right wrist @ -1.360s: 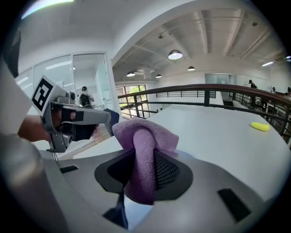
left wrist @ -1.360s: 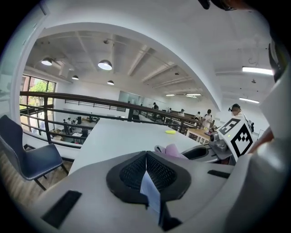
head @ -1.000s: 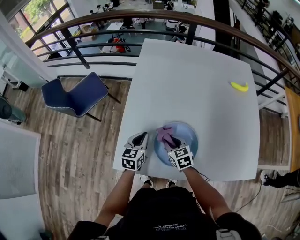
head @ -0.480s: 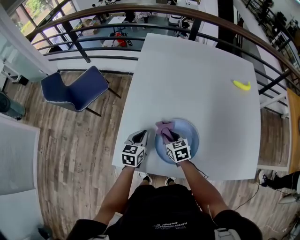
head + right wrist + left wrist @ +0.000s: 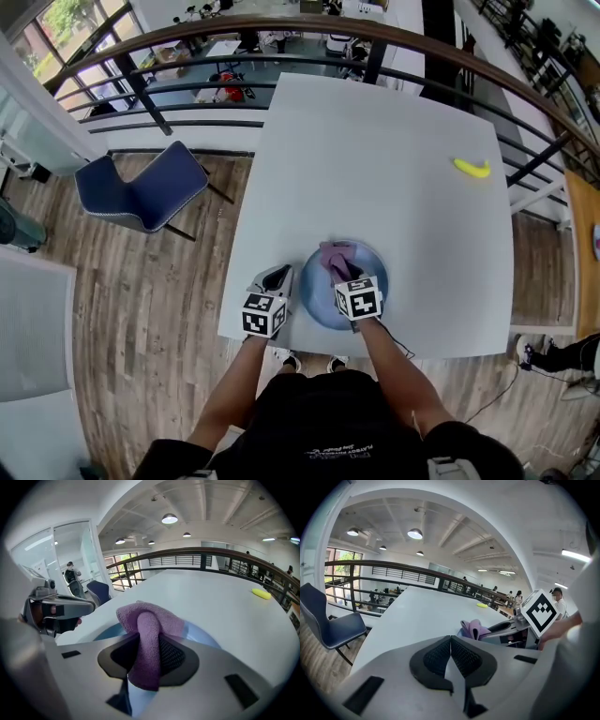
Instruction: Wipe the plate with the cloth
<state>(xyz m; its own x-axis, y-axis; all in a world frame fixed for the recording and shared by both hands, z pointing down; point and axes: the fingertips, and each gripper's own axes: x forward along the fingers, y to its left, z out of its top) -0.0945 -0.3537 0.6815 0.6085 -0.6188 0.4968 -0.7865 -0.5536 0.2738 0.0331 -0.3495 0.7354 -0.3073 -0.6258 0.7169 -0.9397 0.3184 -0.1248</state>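
Down at the bottom middle of the head view, the right gripper (image 5: 344, 275) is clamping a fold of the purple cloth (image 5: 336, 255). Its own camera is showing the fabric bunching between the pads and draping over them. That wad is sitting on the blue plate (image 5: 377, 274), toward the plate's upper-left part, so the cloth is touching the dish.

Just left of the plate, the left gripper (image 5: 279, 278) is hanging near the table's lower-left edge with its jaws pressed together on nothing, so it isn't steadying the plate.

Further out, the white table (image 5: 375, 159) is carrying only a small yellow thing (image 5: 472, 168) at the upper right, well apart from everything. A blue chair (image 5: 141, 192) is standing off to the left.

My read: the wiping is looking under way, with the cloth on the plate. I can't tell how clean the plate is getting. Its right and lower parts are showing uncovered, so I'm guessing more passes are left.
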